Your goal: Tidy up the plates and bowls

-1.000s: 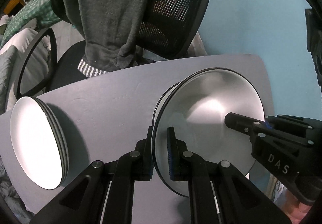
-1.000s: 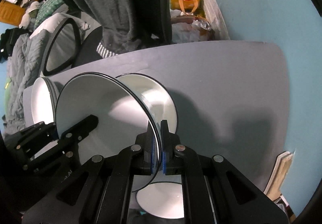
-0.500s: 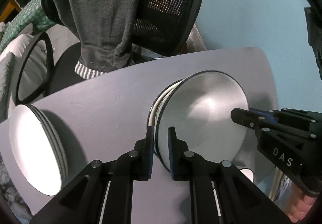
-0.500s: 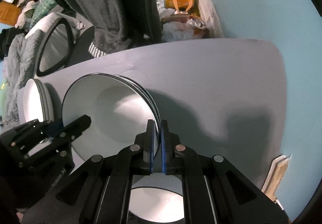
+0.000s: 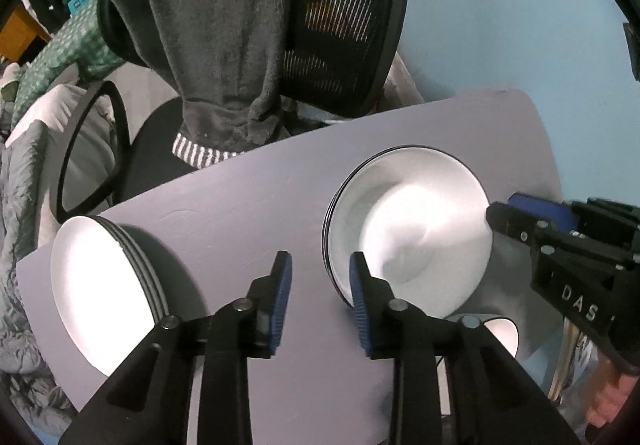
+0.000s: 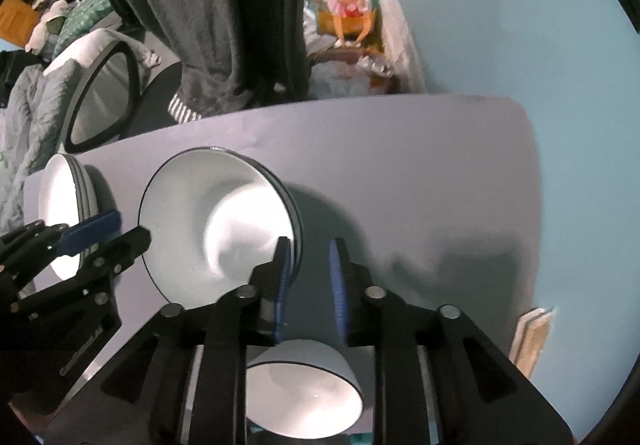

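A stack of white bowls with dark rims (image 5: pixel 408 225) sits on the grey table (image 5: pixel 248 197); it also shows in the right wrist view (image 6: pixel 216 225). My left gripper (image 5: pixel 320 281) is open and empty at the stack's left rim. My right gripper (image 6: pixel 310 277) is open and empty at its right rim. A second stack of white dishes (image 5: pixel 104 297) stands at the table's left, and shows in the right wrist view (image 6: pixel 64 217) too. A single small white bowl (image 6: pixel 304 393) sits at the near edge under my right gripper.
A black mesh office chair (image 5: pixel 344 17) draped with a grey garment (image 5: pixel 216 45) stands behind the table. A light blue wall (image 6: pixel 520 25) is to the right. Bedding (image 5: pixel 24 173) lies at the left.
Both grippers held one bowl by its rim, lowered it onto the stack, then opened and let go. The bowl now rests nested on the stack.
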A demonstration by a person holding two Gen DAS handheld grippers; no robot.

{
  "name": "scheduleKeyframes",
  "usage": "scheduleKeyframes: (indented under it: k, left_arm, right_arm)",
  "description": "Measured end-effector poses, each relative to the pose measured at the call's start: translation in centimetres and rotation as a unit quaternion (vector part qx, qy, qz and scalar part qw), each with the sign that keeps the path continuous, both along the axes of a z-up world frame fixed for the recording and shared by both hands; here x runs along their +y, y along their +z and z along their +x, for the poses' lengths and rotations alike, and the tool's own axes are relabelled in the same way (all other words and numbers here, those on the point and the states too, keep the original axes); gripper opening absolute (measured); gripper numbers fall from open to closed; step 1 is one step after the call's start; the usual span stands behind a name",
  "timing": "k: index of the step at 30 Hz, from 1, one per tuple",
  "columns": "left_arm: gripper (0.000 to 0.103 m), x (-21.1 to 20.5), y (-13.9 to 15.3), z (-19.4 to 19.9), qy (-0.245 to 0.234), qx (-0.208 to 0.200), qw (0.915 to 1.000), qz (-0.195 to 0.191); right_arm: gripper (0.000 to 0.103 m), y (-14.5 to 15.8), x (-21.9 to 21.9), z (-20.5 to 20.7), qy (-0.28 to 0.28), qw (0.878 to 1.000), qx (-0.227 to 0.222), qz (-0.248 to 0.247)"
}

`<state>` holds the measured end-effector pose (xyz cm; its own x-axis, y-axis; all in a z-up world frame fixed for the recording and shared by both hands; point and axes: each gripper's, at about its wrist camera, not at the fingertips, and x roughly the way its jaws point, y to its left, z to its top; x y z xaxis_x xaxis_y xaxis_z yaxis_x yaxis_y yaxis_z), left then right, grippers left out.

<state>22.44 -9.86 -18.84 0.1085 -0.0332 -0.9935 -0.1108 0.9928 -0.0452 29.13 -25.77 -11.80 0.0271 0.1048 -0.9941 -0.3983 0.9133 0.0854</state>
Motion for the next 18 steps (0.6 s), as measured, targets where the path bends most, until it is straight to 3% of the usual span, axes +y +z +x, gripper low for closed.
scheduleKeyframes:
  k: [5, 12, 18]
  left_arm:
    - [0.043, 0.0, 2.2, -1.0, 0.003, -0.032, 0.9995, -0.002]
    - [0.063, 0.4, 6.6, -2.8, 0.012, -0.102, 0.9947, -0.009]
    - [0.071, 0.7, 9.4, -4.2, 0.016, -0.132, 0.9911, -0.013]
  right_arm:
    - [0.041, 2.3, -0.3, -0.5, 0.002, 0.999, -0.042, -0.004]
    - [0.054, 5.0, -0.7, -1.4, -0.007, 0.997, -0.081, 0.004]
    - [0.063, 7.7, -1.1, -2.5, -0.023, 0.994, -0.102, 0.028]
